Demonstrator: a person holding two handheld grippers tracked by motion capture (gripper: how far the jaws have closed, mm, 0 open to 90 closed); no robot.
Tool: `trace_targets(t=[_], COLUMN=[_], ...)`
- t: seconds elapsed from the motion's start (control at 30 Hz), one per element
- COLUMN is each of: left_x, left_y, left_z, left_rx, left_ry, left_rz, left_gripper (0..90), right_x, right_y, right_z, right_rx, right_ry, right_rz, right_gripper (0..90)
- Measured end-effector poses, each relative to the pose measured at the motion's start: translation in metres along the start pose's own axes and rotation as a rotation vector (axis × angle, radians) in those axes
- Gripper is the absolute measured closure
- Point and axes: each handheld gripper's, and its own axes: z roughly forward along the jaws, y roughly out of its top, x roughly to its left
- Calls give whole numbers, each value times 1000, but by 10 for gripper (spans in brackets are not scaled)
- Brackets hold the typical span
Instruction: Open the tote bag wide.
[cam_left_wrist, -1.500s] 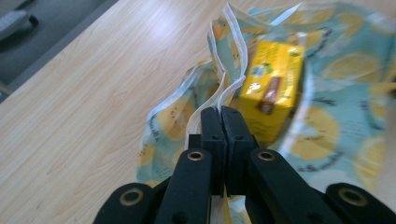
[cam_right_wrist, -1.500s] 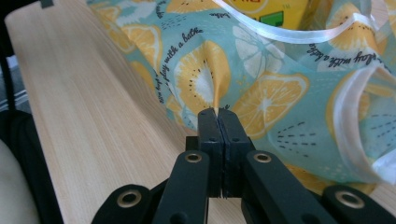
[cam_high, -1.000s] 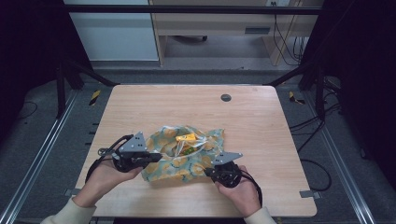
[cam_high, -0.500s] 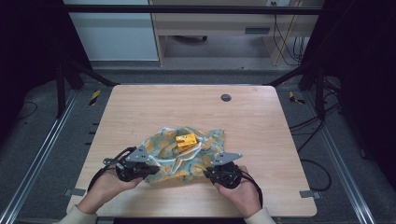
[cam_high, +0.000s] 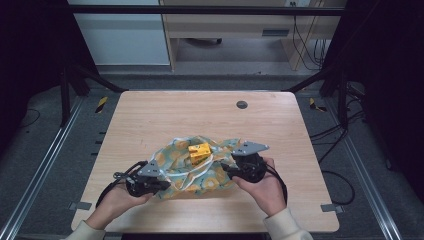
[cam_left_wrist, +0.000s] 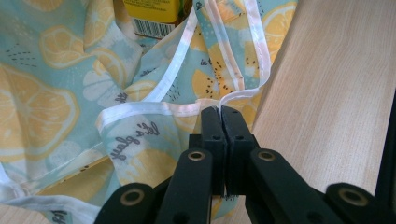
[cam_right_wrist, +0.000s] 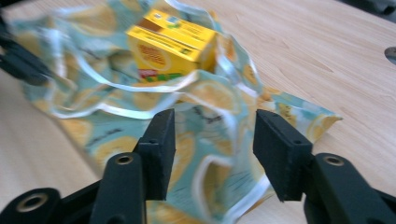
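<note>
A teal cloth bag with a lemon print (cam_high: 197, 170) lies crumpled on the wooden table (cam_high: 165, 115). A yellow carton (cam_high: 200, 152) sits in it, seen close up as the carton (cam_right_wrist: 170, 46). At the bag's left edge my left gripper (cam_high: 162, 186) is shut on its white hem (cam_left_wrist: 205, 105), jaws pinched together. My right gripper (cam_high: 231, 172) stands open at the bag's right side, with the bag's cloth (cam_right_wrist: 210, 140) lying between and below its jaws. The lower part of the carton (cam_left_wrist: 156, 16) is hidden by folds.
A round dark grommet (cam_high: 242, 104) is set in the table near its far edge. Bare wood stretches behind and to both sides of the bag. Black frame rails (cam_high: 45, 165) run along the table's sides, and cables (cam_high: 330, 132) lie on the floor at right.
My left gripper has slid toward the near table edge, pulling the bag's hem with it. My right gripper has lifted away from the cloth's right side and stands open. The carton shows more.
</note>
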Motion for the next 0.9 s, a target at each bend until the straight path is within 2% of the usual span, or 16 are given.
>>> trace_targets(t=[0.07,0.1,0.17,0.2,0.23,0.27,0.3,0.33,0.37,0.43,0.57,0.6,0.67,0.7,0.8,0.9], left_x=[1,1,1,1,1,1,0,0,-1,-2,-6,-9,-10,-10,-9,-9], left_y=[0,0,-1,-1,-1,-1,-1,-1,-1,-1,-3,-5,-7,-7,-11,-13], left_z=[-1,-1,-3,-4,-4,-6,-9,-9,-12,-15,-11,-4,2,2,8,10], left_rx=[-4,-4,-13,-16,-16,-18,-24,-24,-27,-33,4,37,62,62,87,95], left_ry=[0,0,1,6,6,8,7,7,4,10,10,21,26,26,50,53], left_rz=[-4,-4,-5,-7,-7,-7,-4,-4,-3,5,24,35,43,43,39,37], left_gripper=[890,890,890,890,890,890,890,890,890,890,891,891,890,890,890,889], right_x=[-6,-6,-8,-8,-8,-8,-5,-5,-2,2,8,13,15,15,16,14], right_y=[4,4,6,6,6,6,5,5,4,2,-8,-21,-33,-33,-59,-66], right_z=[10,10,20,22,22,23,18,18,10,-2,-15,-19,-18,-18,-9,-5], right_rx=[36,36,81,84,84,89,91,91,74,62,54,67,90,90,135,151], right_ry=[-4,-4,24,39,39,59,58,58,63,75,93,108,115,115,133,132], right_rz=[-6,-6,-25,-27,-27,-32,-58,-58,-73,-88,-93,-87,-82,-82,-47,-28], right_gripper=[477,477,631,674,674,742,842,842,874,879,882,885,886,886,888,886])
